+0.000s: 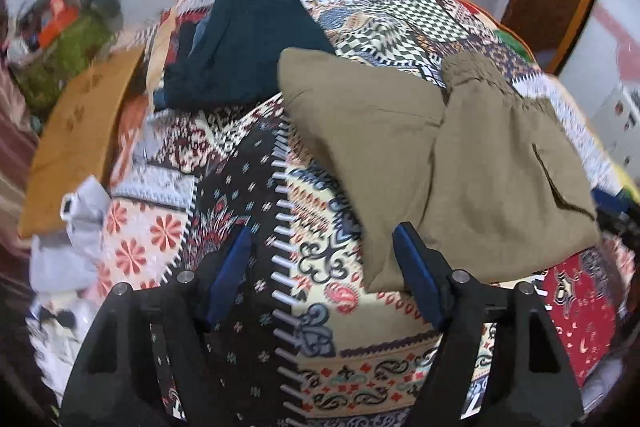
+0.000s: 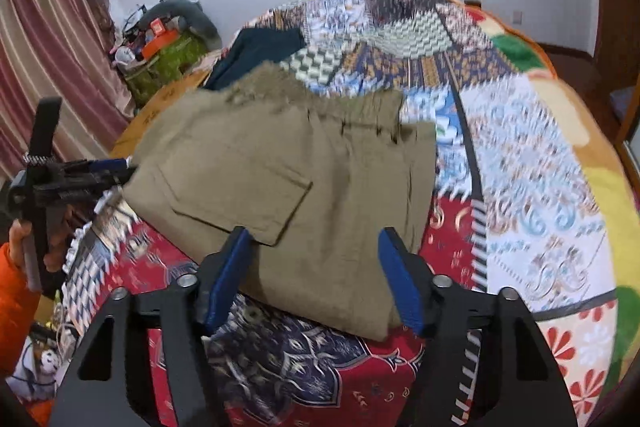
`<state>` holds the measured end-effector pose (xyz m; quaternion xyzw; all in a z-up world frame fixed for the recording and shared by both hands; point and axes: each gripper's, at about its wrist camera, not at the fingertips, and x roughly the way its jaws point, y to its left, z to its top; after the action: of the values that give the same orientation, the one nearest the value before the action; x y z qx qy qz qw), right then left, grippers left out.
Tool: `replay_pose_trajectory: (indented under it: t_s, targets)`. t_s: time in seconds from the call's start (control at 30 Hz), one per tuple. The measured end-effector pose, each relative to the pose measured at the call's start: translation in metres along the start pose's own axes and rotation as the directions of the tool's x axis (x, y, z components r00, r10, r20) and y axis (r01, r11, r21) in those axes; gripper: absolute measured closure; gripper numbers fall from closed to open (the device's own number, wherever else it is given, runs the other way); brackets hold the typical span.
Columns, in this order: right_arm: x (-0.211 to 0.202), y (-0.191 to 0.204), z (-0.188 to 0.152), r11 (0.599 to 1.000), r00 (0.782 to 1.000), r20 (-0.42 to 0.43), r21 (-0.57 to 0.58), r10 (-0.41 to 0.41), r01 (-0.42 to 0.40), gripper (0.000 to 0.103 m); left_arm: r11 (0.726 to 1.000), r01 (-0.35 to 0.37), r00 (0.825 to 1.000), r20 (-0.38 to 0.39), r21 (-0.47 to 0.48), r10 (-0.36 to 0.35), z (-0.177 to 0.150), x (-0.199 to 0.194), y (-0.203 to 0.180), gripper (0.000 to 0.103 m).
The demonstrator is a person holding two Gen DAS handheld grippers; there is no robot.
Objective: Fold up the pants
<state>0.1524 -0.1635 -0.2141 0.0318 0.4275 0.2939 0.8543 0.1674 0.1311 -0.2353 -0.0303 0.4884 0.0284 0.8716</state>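
The khaki pants [image 2: 280,187] lay folded into a compact bundle on the patterned quilt [image 2: 540,187], waistband toward twelve o'clock. The left gripper [image 1: 324,267] and right gripper [image 2: 314,267] both stood wide apart, empty. Folding looked nearly finished, though blur hid the edges.

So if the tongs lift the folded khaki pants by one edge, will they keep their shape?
Probably not. The khaki pants look like soft cloth, with a gathered waistband and drooping edges, so the layers would likely sag and unfold. Pushed across the patterned blanket, they would probably bunch up instead of sliding.
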Motion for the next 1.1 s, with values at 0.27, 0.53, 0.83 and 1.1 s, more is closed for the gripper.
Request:
replay_pose_trajectory:
  t_s: [0.27,0.53,0.83,1.1]
  targets:
    - [-0.022,-0.023,-0.010,0.998,0.998,-0.032,0.012,-0.059,0.059,0.051,0.992,-0.123,0.992,-0.001,0.011,0.123,0.003,-0.013,0.017,0.029]
    - [-0.037,-0.021,0.014,0.998,0.998,0.026,0.005,-0.064,0.064,0.048,0.998,-0.032,0.995,0.094,0.056,0.027,0.044,-0.038,-0.001,0.029]
    - [0.010,-0.024,0.050,0.998,0.997,0.024,-0.018,-0.067,0.067,0.048,0.989,0.076,0.997,0.019,0.127,-0.079,0.086,0.017,-0.034,0.040]
    - [0.045,-0.040,0.043,0.999,0.995,-0.084,-0.011,-0.052,0.052,0.077,0.992,0.063,0.996,-0.077,0.111,-0.055,0.072,0.062,-0.015,0.077]
